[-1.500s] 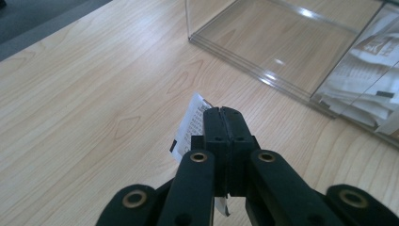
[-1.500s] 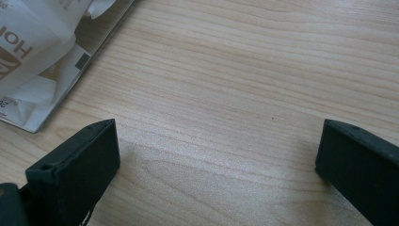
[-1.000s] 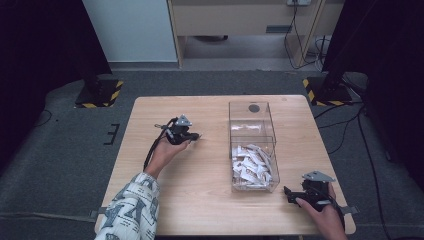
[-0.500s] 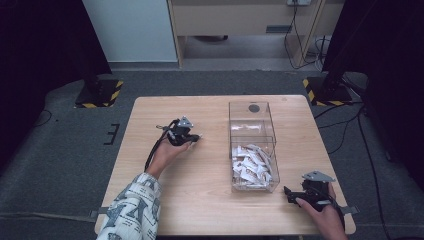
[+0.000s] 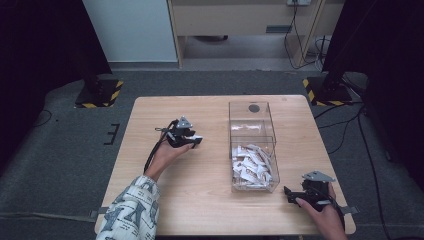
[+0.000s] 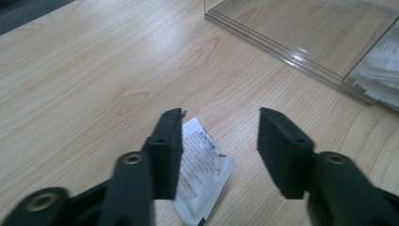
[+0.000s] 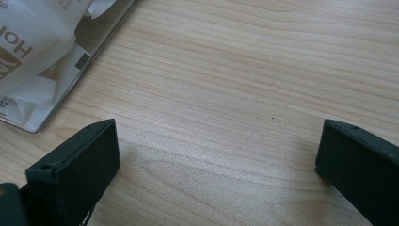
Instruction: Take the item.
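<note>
Table (image 5: 200, 200): clear bin (image 5: 252, 145) holding white packets (image 5: 252, 165). Left gripper (image 6: 219, 136), jaws apart, over one loose packet (image 6: 202, 179) lying flat. Right gripper (image 7: 216, 155), jaws wide, empty, near the bin's corner.

Matt pale wood table (image 5: 200, 200), clear glossy plastic box (image 5: 252, 132)

Lab: hazard-taped stand bases (image 5: 99, 93), floor cables (image 5: 300, 35)

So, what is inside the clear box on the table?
The clear box holds a pile of white packets in its near compartment; the far one looks empty. Whatever is beneath the pile is covered.
</note>
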Motion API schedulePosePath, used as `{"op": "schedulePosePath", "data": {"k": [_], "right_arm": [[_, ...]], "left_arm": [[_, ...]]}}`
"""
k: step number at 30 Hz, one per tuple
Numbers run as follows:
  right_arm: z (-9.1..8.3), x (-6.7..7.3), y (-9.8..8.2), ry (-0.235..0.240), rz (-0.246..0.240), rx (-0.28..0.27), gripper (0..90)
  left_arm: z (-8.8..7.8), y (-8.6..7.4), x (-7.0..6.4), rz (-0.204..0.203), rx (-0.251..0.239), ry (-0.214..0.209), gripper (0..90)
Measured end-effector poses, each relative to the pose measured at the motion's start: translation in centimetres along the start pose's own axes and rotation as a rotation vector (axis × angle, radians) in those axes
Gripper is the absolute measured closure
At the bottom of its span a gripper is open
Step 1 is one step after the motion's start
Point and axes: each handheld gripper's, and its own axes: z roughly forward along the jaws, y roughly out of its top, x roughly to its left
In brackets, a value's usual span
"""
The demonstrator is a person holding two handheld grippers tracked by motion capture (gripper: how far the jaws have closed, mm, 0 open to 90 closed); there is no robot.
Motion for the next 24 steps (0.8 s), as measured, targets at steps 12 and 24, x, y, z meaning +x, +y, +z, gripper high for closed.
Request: {"op": "schedulePosePath", "data": {"k": [12, 24], "right_arm": [[0.0, 0.0, 0.0, 0.001, -0.002, 0.001, 0.6], [0.0, 0.0, 0.0, 0.0, -0.001, -0.001, 0.6]], "left_arm": [[-3.8, -0.1, -2.1, 0.01, -0.017, 0.005, 8.1], [-8.1, -3.8, -3.3, 0.008, -0.016, 0.023, 6.4]]}}
